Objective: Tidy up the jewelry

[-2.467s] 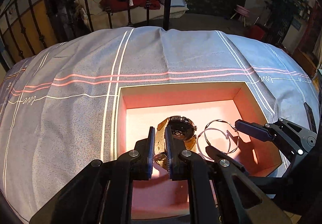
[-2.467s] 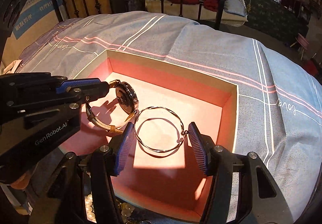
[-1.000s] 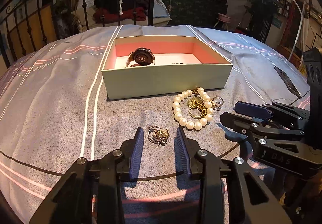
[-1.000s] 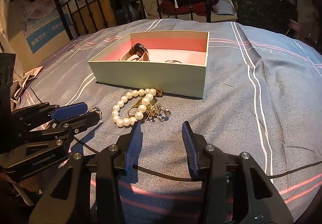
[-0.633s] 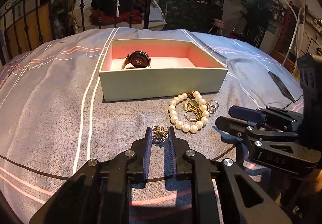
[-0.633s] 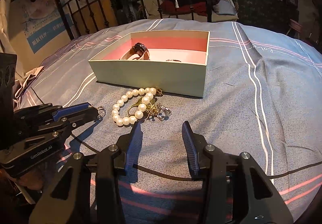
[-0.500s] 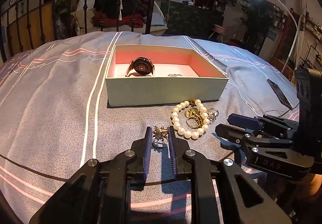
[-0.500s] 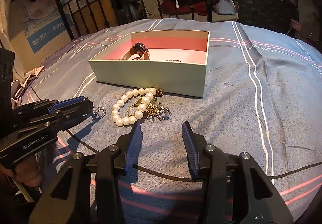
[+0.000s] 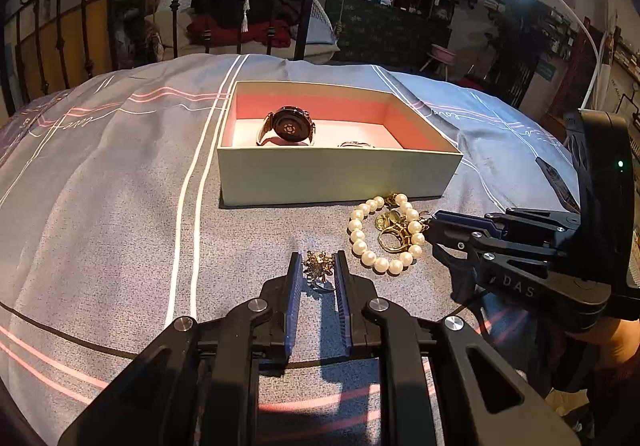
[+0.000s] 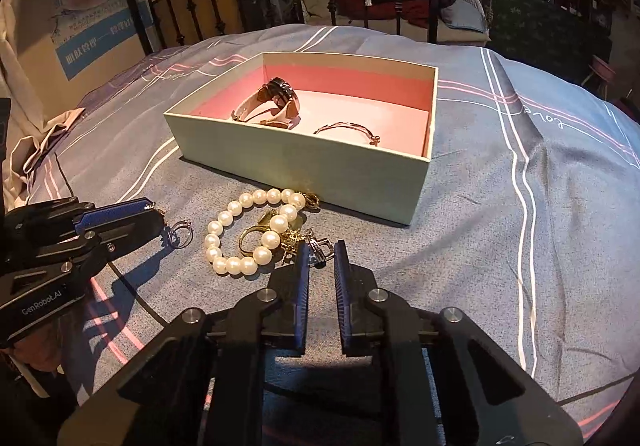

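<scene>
On bed: left tongs point(image 9: 318, 270) clamp gold ring point(image 9: 319, 266); right tongs point(image 10: 321, 252) closing around silver charm point(image 10: 320, 248); box point(image 10: 304, 161) behind.

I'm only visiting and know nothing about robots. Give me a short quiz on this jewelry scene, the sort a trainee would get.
1. True or false: the watch lies inside the box.
2. Short answer: where does the pearl bracelet lie?
3. Pick one: what sits between the fingers of the left gripper? A) the pearl bracelet B) the gold flower ring C) the watch

Key
1. True.
2. On the bedspread, outside the box, just in front of its near wall.
3. B.
</scene>
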Tool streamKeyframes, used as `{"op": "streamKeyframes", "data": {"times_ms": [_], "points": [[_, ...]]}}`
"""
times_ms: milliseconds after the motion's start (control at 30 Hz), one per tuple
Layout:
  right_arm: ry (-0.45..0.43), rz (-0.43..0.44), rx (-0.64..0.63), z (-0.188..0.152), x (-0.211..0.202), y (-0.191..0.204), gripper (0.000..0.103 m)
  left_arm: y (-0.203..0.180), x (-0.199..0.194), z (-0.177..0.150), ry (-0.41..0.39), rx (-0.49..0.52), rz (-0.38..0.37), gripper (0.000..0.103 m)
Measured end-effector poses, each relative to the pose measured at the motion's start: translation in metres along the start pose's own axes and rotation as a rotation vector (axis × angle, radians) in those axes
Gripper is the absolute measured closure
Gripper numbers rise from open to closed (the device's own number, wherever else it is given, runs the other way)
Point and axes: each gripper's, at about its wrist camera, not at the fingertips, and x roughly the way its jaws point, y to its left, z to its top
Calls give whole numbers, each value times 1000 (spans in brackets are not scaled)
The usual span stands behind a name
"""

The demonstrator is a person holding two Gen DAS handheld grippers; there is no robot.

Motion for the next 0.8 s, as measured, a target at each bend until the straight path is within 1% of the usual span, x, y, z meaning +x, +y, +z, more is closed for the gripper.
{"op": "streamKeyframes", "data": {"times_ms": [67, 100, 333, 500, 800], "points": [[-4, 5, -5, -1, -1, 1, 98, 0, -1, 0, 0, 0, 2, 87], [-5, 10, -1, -2, -3, 1, 98, 0, -1, 0, -2, -1, -1, 87], [-40, 17, 40, -11, -21, -4, 98, 0, -6, 1, -15, 3, -5, 87], [-77, 28, 56, -10, -36, -4, 98, -2, -9, 3, -29, 5, -10, 87], [-81, 39, 44, -7, -37, 2, 98, -1, -10, 4, -26, -1, -6, 87]]}}
